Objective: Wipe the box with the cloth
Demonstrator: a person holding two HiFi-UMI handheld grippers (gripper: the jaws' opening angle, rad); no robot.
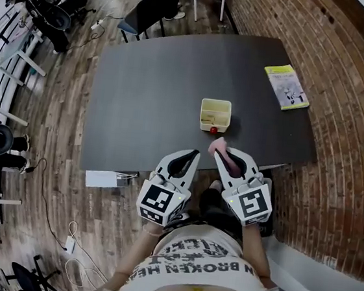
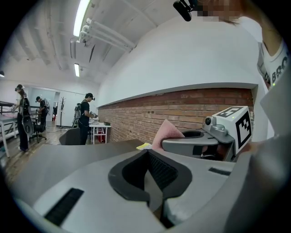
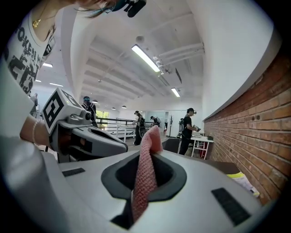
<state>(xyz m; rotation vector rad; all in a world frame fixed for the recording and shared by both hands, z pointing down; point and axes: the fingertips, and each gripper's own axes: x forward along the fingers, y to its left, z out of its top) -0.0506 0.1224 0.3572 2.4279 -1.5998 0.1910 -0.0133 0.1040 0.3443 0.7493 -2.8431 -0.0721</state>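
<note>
The box (image 1: 215,115), small, yellow and open-topped, stands upright near the middle of the dark table (image 1: 143,85), and everything here is best placed from it. Both tools sit on the box's near side, toward the person, at the table's near edge. The right gripper (image 1: 222,154) is closed on the pink cloth (image 3: 146,168), which is pinched between its jaws with a fold poking out past the tips. It lies almost straight in line with the box, a little right of the box's near edge. The left gripper (image 1: 193,154) has its jaws fully together with nothing in them, and it lies off the box's near-left corner, at about the same remove. A small red thing (image 1: 213,131) touches or nearly touches the box's near wall, between the box and the cloth. The box looks close to square from above, so no long axis steers the approach. The cloth-bearing right hand likely only needs to go straight ahead, and the red thing may get nudged first
</note>
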